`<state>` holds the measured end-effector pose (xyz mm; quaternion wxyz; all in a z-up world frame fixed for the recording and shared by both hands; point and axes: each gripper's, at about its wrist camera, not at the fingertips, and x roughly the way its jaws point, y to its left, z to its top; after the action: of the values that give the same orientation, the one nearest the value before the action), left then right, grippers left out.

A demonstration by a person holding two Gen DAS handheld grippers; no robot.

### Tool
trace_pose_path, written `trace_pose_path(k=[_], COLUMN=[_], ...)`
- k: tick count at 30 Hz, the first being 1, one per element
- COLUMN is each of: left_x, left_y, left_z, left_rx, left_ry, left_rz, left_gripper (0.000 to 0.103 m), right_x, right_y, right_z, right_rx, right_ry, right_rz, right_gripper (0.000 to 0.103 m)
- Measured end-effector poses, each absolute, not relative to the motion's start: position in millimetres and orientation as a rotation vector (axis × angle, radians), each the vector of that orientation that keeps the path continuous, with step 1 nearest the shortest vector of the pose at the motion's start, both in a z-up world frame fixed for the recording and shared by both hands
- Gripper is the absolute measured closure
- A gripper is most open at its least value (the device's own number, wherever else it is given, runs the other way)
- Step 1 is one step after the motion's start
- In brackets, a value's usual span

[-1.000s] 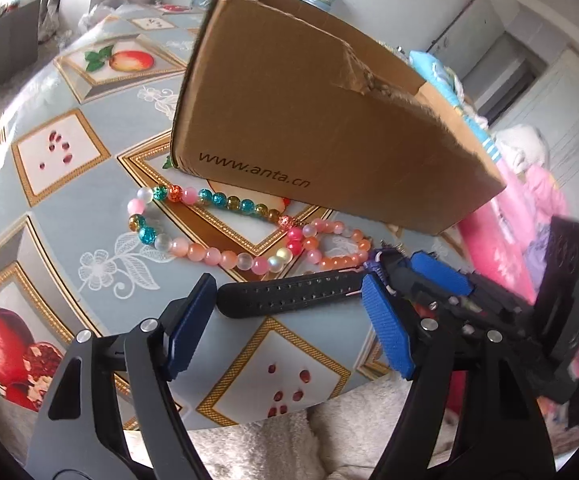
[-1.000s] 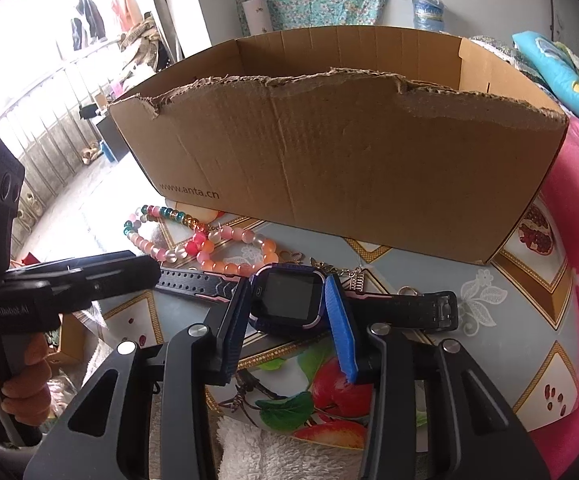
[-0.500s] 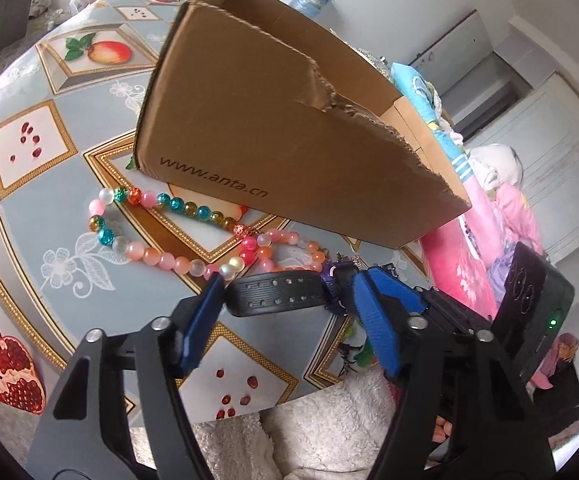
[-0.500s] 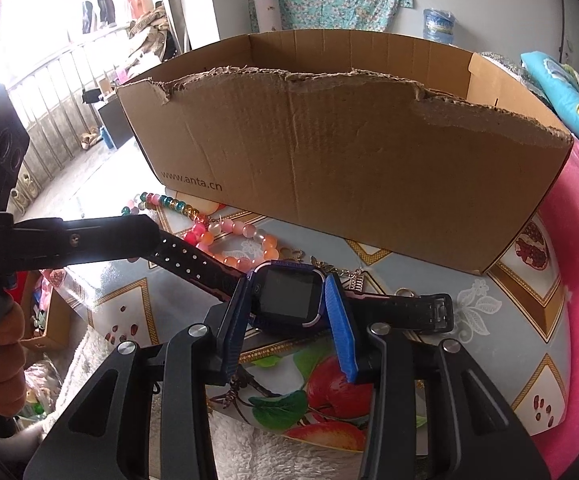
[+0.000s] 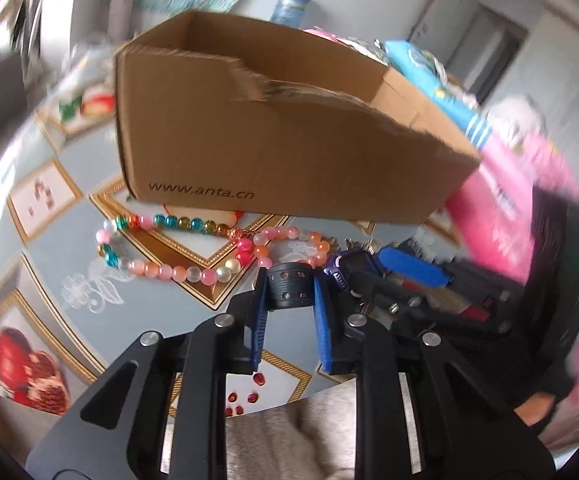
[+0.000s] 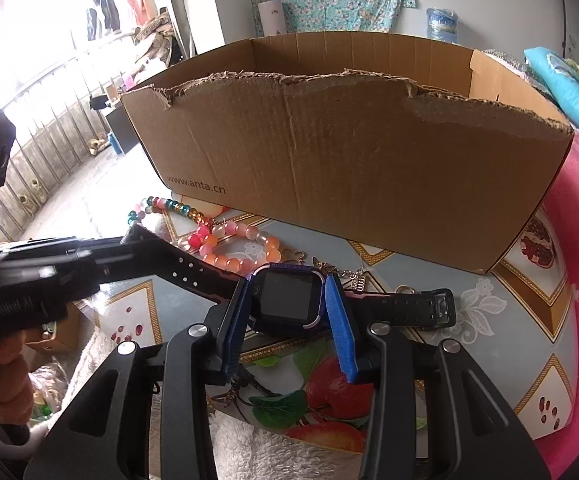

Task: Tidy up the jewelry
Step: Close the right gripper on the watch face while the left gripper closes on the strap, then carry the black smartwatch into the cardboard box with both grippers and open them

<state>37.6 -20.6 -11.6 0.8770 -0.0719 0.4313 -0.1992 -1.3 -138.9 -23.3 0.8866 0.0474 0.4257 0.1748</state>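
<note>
Cardboard box (image 6: 349, 168), open-topped with a torn front edge, stands at the back of the surface (image 6: 469, 320) and looks like the natural home for the jewelry, so the lift should clear that ragged rim before anything is let go. Just in front of it lie two bead strands (image 5: 177, 248), touching each other and well clear of both claws; they should be left undisturbed for now.

The watch (image 6: 287, 298) is the piece in hand. The right claw (image 6: 289, 312) is clamped on its case from both sides, the buckle end of the band trailing to the right on the surface. The left claw (image 5: 289, 300) is closing on the watch strap (image 5: 291, 286), whose perforated end sits between the blue pads (contact looks made on both sides, though the view is blurred).

To do this well, I judge both hands should rise together and keep their spacing, so the strap neither twists nor pulls from the case. The left grip sits near the strap's tip, so it may slip; a firmer squeeze before lifting would help.
</note>
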Motion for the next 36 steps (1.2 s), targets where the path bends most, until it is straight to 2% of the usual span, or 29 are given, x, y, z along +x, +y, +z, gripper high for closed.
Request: trace_pose_path(k=[4, 11, 21, 28, 30, 32, 36], left_x=[34, 37, 40, 43, 44, 44, 44], left_y=[-34, -34, -36, -37, -38, -38, -38], left_z=[-10, -17, -26, -30, -31, -31, -32], left_rx=[-0.064, -0.031, -0.007, -0.009, -0.01, -0.007, -0.004], left_ry=[0.876, 0.894, 0.908, 0.919, 0.921, 0.919, 0.917], left_rz=[-0.386, -0.357, -0.346, -0.344, -0.344, -0.342, -0.341], left_gripper=[0.085, 0.085, 0.085, 0.085, 0.085, 0.085, 0.085], right_x=[-9, -8, 12, 13, 12, 12, 15], right_y=[-173, -225, -237, -243, -247, -249, -245], right_z=[-11, -23, -41, -43, -41, -42, -51], right_rx=[0.216, 0.378, 0.4, 0.501, 0.54, 0.552, 0.547], right_ry=[0.847, 0.907, 0.977, 0.961, 0.942, 0.942, 0.974], right_rz=[0.362, 0.279, 0.184, 0.24, 0.258, 0.264, 0.244], right_gripper=[0.065, 0.065, 0.068, 0.069, 0.075, 0.087, 0.092])
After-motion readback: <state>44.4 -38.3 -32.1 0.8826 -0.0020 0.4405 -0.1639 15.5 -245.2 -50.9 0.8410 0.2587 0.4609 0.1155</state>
